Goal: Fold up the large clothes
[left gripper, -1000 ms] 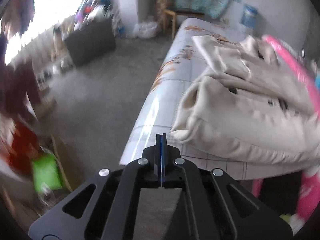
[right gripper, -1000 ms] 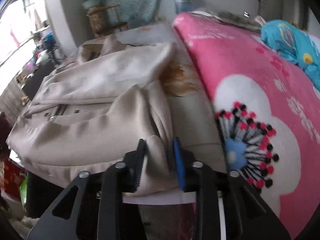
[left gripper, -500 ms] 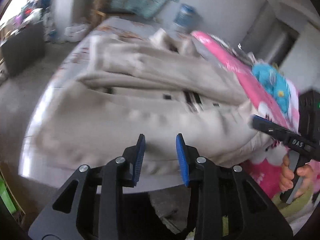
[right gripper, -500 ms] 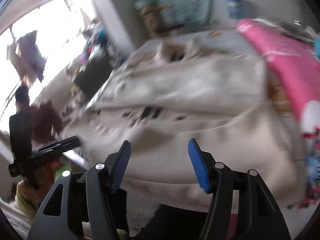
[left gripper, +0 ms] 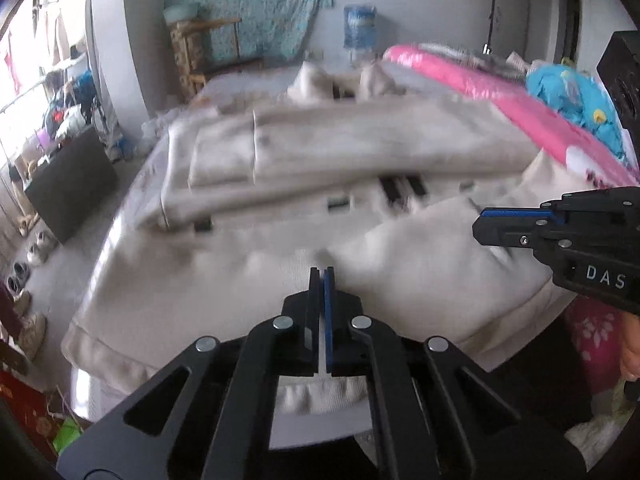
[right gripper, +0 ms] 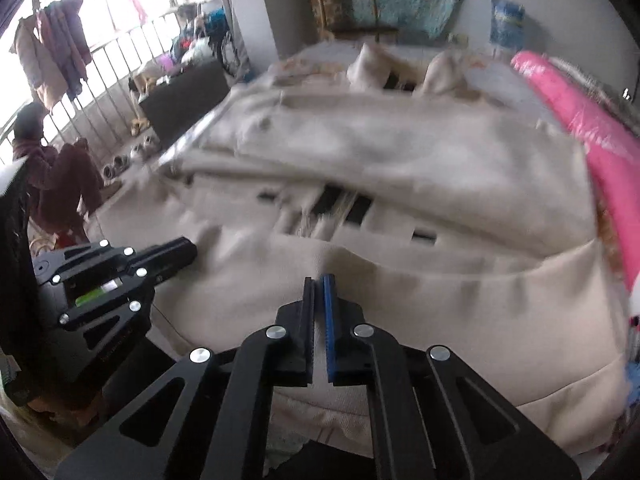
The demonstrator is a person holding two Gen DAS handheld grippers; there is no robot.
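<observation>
The left tongs [left gripper: 322, 270] are pressed together with nothing visible between the pads, their tips poised over the near hem of a cream coat [left gripper: 360, 168]. The right tongs [right gripper: 319, 278] are likewise pressed together, blue pad against black, and no cloth shows between them; they point down at the same near part of the coat, to the right of the left pair. In the left wrist view the right tongs come in from the right edge, a little of the person's hand [left gripper: 631, 354] showing below them. The coat lies spread across a bed [left gripper: 224, 88], partly folded, with one long panel laid crosswise over its middle and dark tabs showing underneath; its collar end lies towards the far wall and its hem hangs at the bed's near edge. A pink blanket [right gripper: 592, 120] lies along the coat's right side, touching it, with a blue cloth [left gripper: 576, 100] beyond. A water bottle [left gripper: 359, 26] stands by the far wall.
</observation>
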